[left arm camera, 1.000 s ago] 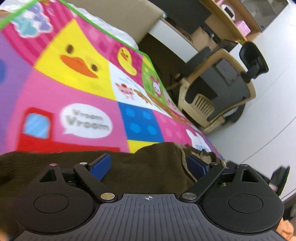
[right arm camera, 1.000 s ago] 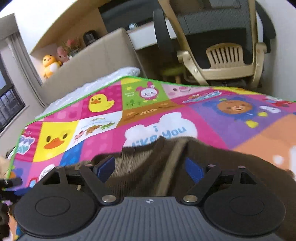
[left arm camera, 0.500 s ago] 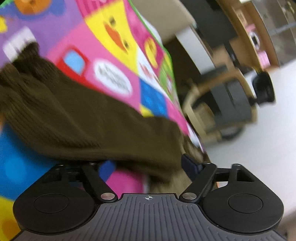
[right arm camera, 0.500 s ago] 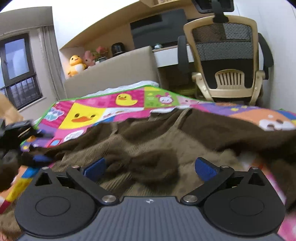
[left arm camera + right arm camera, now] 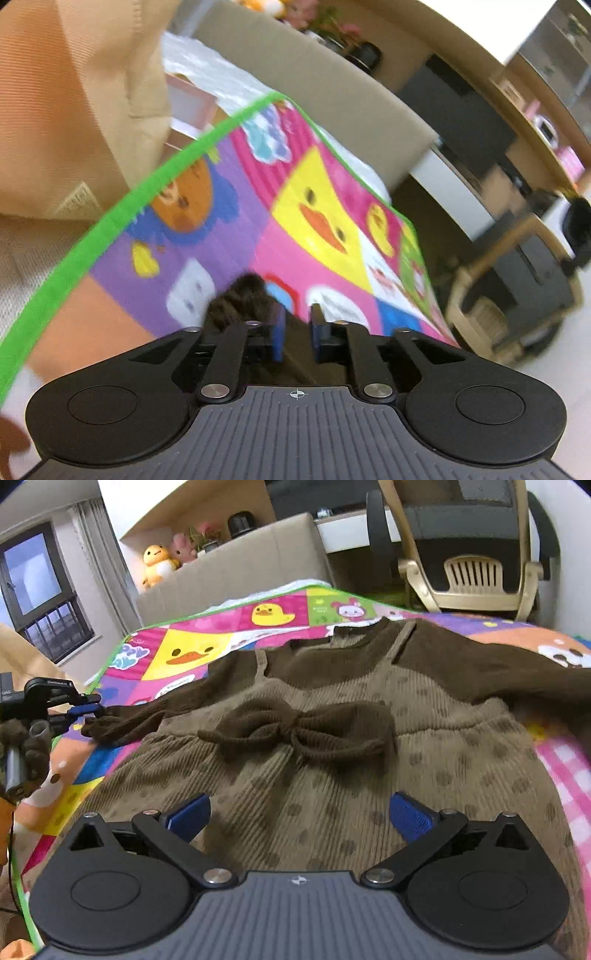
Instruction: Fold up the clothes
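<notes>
Now spread flat since half a second ago: brown dress, filling the middle of the right wrist frame on the colourful play mat, neckline toward the top, bow at centre, no longer bunched. Sleeve cuff drawn out toward the left edge of the frame, pinched there by the left tool; seen again as a dark knit tuft at lower centre of the left wrist frame, clamped between the nearly closed blue pads. Probably held taut so the sleeve lies straight before folding inward. Right tool hovering at the bottom of the frame over the skirt, pads wide apart, gripping nothing. Green mat border just left of the cuff, so little room outward; plenty of open mat toward the top. Office chair well apart, upper right.
</notes>
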